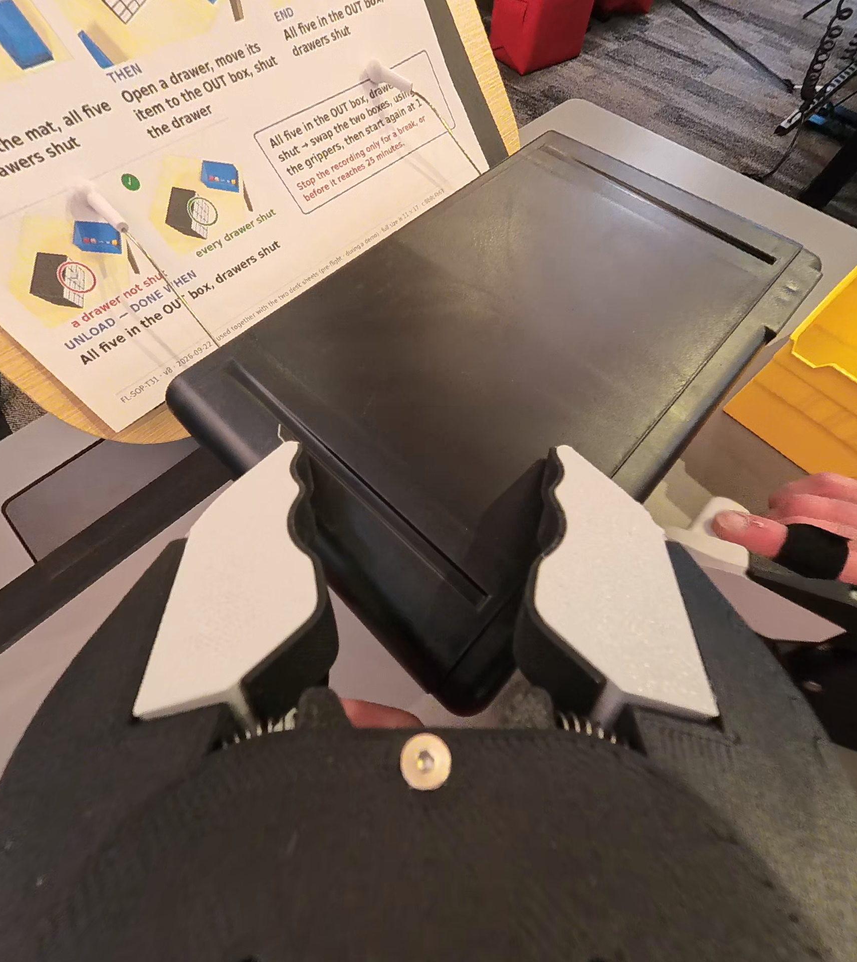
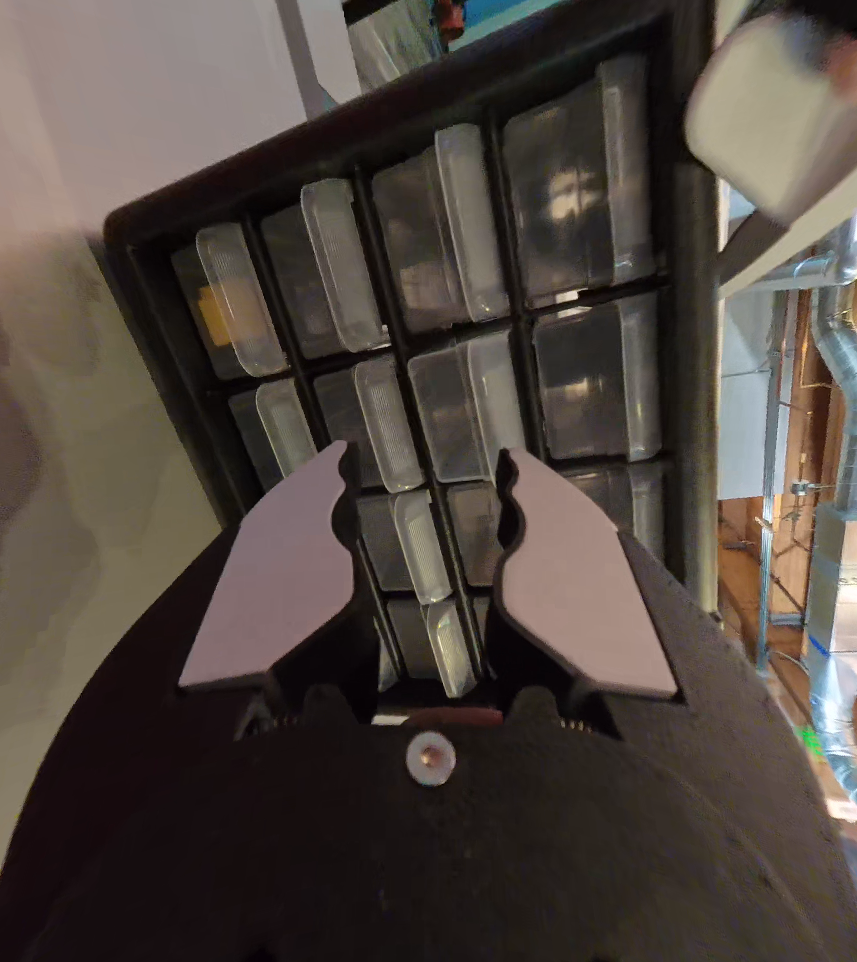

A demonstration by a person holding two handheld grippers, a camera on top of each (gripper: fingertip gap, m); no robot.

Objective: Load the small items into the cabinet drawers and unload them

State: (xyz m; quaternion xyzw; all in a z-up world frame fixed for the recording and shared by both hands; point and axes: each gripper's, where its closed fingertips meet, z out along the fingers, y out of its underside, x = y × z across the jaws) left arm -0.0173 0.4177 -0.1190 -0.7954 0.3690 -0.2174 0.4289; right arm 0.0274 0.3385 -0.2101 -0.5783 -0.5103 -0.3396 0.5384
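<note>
The black cabinet (image 1: 520, 323) shows from above in the left wrist view. My left gripper (image 1: 424, 458) is open, and the cabinet's near top corner lies between its fingers. In the right wrist view the cabinet's front (image 2: 145, 229) fills the middle, with several translucent drawers that look shut. One drawer (image 2: 228, 307) at the upper left holds an orange-yellow item (image 2: 210, 317). My right gripper (image 2: 424, 460) is open and empty, close in front of the drawers. The other drawers' contents are too dim to tell.
A yellow bin (image 1: 843, 354) stands right of the cabinet. An instruction sheet on a wooden board (image 1: 239, 156) leans behind it. A gloved hand (image 1: 832, 526) is at the right edge. A blurred light grey finger (image 2: 780, 119) of the other gripper shows at the top right.
</note>
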